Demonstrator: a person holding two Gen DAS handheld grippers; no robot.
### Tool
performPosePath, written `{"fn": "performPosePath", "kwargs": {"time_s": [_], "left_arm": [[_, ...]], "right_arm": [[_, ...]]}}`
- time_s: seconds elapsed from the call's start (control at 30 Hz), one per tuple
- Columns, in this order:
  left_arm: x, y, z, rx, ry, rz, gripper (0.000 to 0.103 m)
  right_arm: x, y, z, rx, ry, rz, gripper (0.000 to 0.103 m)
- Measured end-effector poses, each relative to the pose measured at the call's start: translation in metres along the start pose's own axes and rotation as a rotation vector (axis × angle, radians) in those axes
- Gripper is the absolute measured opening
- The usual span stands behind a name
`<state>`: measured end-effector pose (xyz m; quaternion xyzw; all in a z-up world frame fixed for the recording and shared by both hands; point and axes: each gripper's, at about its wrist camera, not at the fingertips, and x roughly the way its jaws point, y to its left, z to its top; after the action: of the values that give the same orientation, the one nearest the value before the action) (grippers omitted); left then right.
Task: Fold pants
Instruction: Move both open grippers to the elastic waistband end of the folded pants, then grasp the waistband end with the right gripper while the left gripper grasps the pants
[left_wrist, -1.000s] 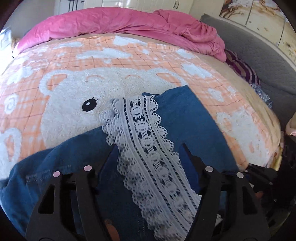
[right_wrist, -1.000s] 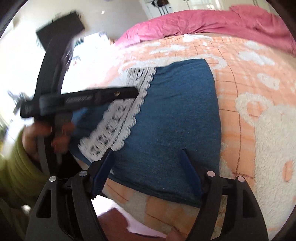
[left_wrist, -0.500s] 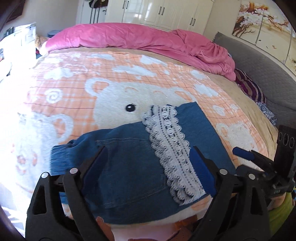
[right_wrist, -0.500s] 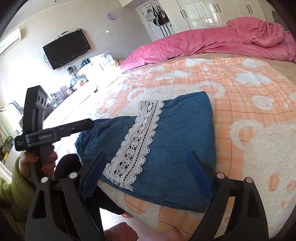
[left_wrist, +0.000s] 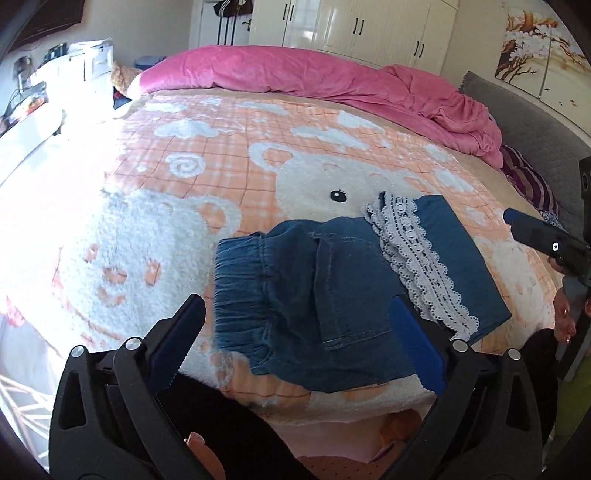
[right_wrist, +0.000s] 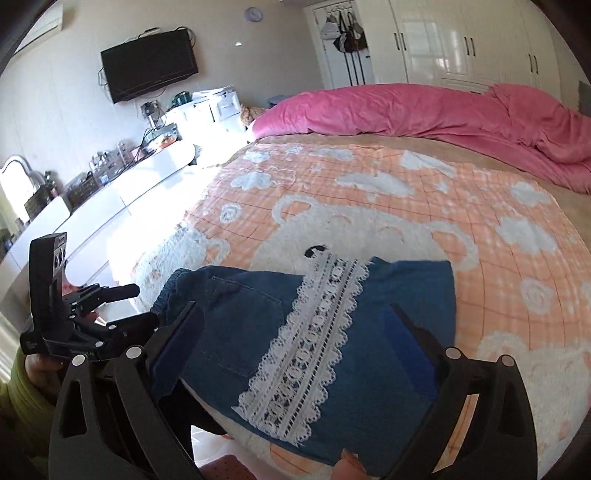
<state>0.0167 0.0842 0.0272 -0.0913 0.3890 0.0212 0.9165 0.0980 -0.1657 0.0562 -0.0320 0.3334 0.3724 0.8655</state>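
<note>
I see one pair of folded blue pants (left_wrist: 347, 295) with one lace strip (left_wrist: 417, 258) lying at frame centre on the bear blanket (left_wrist: 177, 192). My left gripper (left_wrist: 295, 332) and right gripper (right_wrist: 291, 332) both gape wide, holding nothing.

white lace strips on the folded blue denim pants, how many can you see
1. A single white lace strip runs lengthwise across the top of the folded blue denim pants, right of the elastic waistband. Others may be hidden inside the fold.

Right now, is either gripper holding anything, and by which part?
Nothing is held. The left gripper and right gripper are both open above the folded blue denim pants with white lace trim.
</note>
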Motion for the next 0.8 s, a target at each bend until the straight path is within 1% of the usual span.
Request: {"fn": "performPosePath", "kwargs": {"time_s": [0.13, 0.23, 0.37, 0.43, 0.47, 0.53, 0.57, 0.6, 0.67, 0.77, 0.8], "left_arm": [[0.007, 0.020, -0.006, -0.058, 0.037, 0.003, 0.094], [0.013, 0.029, -0.008, -0.088, 0.052, -0.035, 0.094], [0.025, 0.035, -0.012, -0.127, 0.074, -0.098, 0.093], [0.032, 0.034, -0.014, -0.143, 0.087, -0.138, 0.079], [0.034, 0.033, -0.015, -0.149, 0.093, -0.150, 0.070], [0.041, 0.032, -0.018, -0.155, 0.111, -0.152, 0.061], [0.044, 0.032, -0.019, -0.163, 0.116, -0.160, 0.052], [0.047, 0.034, -0.020, -0.181, 0.122, -0.179, 0.049], [0.050, 0.038, -0.022, -0.206, 0.123, -0.193, 0.045], [0.053, 0.042, -0.024, -0.231, 0.123, -0.218, 0.045], [0.053, 0.042, -0.025, -0.235, 0.121, -0.222, 0.045]], "right_arm": [[0.035, 0.026, 0.024, -0.089, 0.062, 0.018, 0.097], [0.068, 0.040, 0.038, -0.135, 0.144, 0.053, 0.097], [0.103, 0.055, 0.050, -0.186, 0.230, 0.077, 0.097], [0.119, 0.062, 0.055, -0.209, 0.274, 0.085, 0.097], [0.124, 0.064, 0.058, -0.214, 0.290, 0.101, 0.097], [0.136, 0.071, 0.061, -0.230, 0.328, 0.127, 0.097], [0.143, 0.076, 0.062, -0.247, 0.350, 0.144, 0.097], [0.147, 0.079, 0.062, -0.263, 0.367, 0.153, 0.097], [0.157, 0.089, 0.060, -0.305, 0.391, 0.156, 0.097], [0.177, 0.106, 0.052, -0.381, 0.458, 0.209, 0.097], [0.185, 0.110, 0.050, -0.399, 0.477, 0.213, 0.097]]}}
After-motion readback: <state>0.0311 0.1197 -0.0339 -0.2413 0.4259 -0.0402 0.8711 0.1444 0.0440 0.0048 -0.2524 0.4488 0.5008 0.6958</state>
